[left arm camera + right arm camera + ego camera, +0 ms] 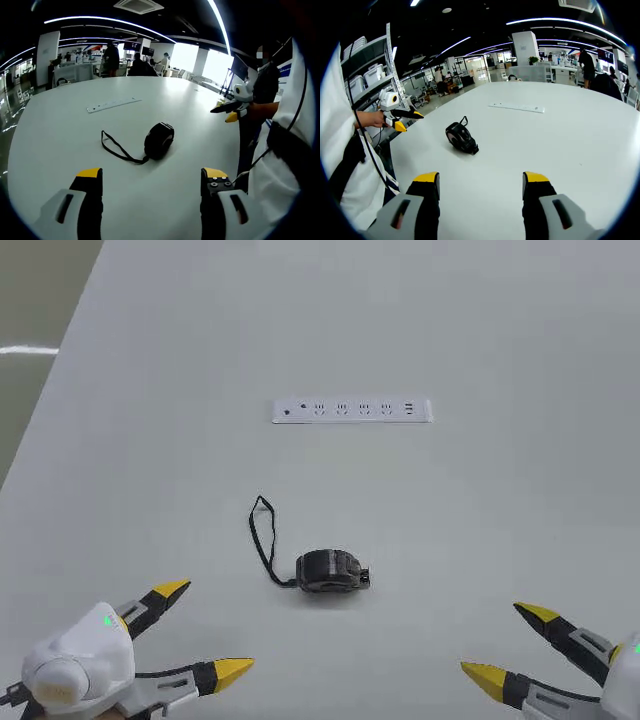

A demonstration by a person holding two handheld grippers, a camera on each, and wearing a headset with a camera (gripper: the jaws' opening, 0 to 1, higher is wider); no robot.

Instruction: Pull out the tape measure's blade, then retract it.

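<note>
The black tape measure (pixel 332 572) lies on the white table (pixel 480 510). The left gripper (pixel 213 626) and right gripper (pixel 494 638) hover beside it, fingers apart, holding nothing.

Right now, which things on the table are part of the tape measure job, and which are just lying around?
For the job: tape measure, its wrist strap, left gripper and right gripper, both open.
Lying about: white power strip, beyond the tape measure.
</note>
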